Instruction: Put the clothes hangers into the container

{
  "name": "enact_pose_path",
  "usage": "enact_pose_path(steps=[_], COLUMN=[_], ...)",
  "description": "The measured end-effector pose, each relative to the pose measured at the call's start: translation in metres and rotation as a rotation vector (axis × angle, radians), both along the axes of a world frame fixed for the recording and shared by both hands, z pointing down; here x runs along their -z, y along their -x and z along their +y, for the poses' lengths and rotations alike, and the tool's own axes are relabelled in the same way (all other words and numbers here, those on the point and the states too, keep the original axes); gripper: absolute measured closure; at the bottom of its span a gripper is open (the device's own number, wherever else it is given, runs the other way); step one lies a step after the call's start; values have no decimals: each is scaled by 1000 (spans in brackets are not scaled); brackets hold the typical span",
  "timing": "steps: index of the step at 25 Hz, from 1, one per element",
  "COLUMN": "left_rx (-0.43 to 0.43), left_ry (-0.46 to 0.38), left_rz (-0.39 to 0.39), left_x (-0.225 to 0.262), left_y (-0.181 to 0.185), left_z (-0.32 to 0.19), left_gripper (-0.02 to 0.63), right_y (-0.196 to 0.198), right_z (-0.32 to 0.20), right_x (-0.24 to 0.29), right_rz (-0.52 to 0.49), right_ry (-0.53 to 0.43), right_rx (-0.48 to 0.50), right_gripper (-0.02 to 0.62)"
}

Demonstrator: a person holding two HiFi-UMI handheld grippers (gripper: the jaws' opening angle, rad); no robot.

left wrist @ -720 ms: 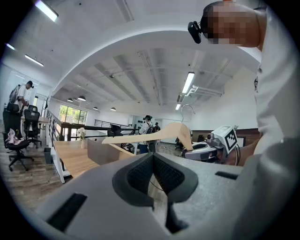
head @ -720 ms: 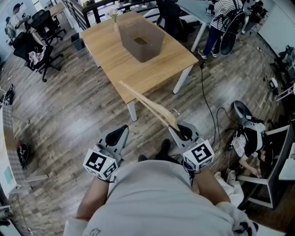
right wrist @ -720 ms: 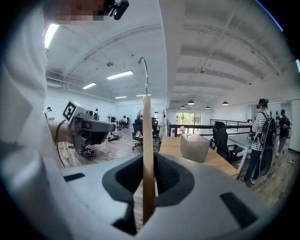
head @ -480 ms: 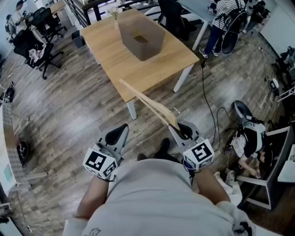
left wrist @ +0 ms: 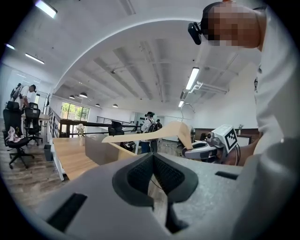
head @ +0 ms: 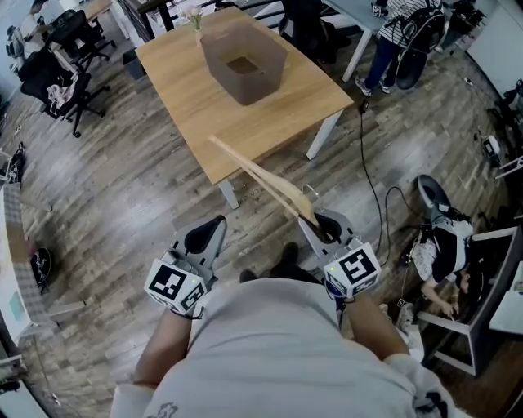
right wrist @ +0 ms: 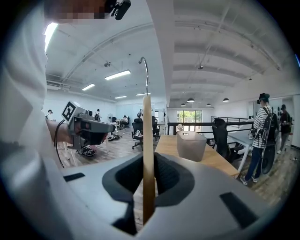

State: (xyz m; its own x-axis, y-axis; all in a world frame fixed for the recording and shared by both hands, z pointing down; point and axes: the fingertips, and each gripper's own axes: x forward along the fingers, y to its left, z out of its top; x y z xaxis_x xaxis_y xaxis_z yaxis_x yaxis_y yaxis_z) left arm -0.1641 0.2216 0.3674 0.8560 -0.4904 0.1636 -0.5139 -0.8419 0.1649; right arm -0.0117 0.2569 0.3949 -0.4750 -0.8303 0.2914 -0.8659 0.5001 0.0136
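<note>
A pale wooden clothes hanger (head: 261, 175) with a metal hook stands in my right gripper (head: 323, 230), which is shut on its end near the hook. The hanger's long arm points up and left toward the wooden table (head: 270, 122). A grey translucent container (head: 245, 61) sits on that table, well ahead of both grippers. In the right gripper view the hanger (right wrist: 148, 154) runs upright between the jaws, with the container (right wrist: 191, 145) beyond it. My left gripper (head: 206, 238) is held low at the left, shut and empty. From the left gripper view the hanger (left wrist: 154, 136) shows beside the container (left wrist: 105, 150).
A small vase of flowers (head: 196, 18) stands at the table's far edge. Office chairs (head: 61, 77) are at the upper left. A person (head: 392, 41) stands beyond the table at the upper right. A black cable (head: 372, 196) and a bag (head: 441, 237) lie on the floor at the right.
The table and container have drifted slightly up and left in the head view. The hanger stays in my right gripper at the same angle. The left gripper has barely moved.
</note>
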Motion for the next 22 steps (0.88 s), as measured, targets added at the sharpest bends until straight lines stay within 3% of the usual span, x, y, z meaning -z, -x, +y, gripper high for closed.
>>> enact_pose_path(steps=[14, 22], left_rx=[29, 72], left_ry=[25, 37], left_rz=[-8, -18], left_x=[-9, -16], left_y=[-112, -140], left_z=[-70, -102], left_gripper=[603, 603], right_y=[-121, -165], right_z=[-63, -83], right_x=[0, -4], right_rz=[-6, -12], right_ry=[4, 28], right_rx=[21, 18], right_gripper=[538, 538])
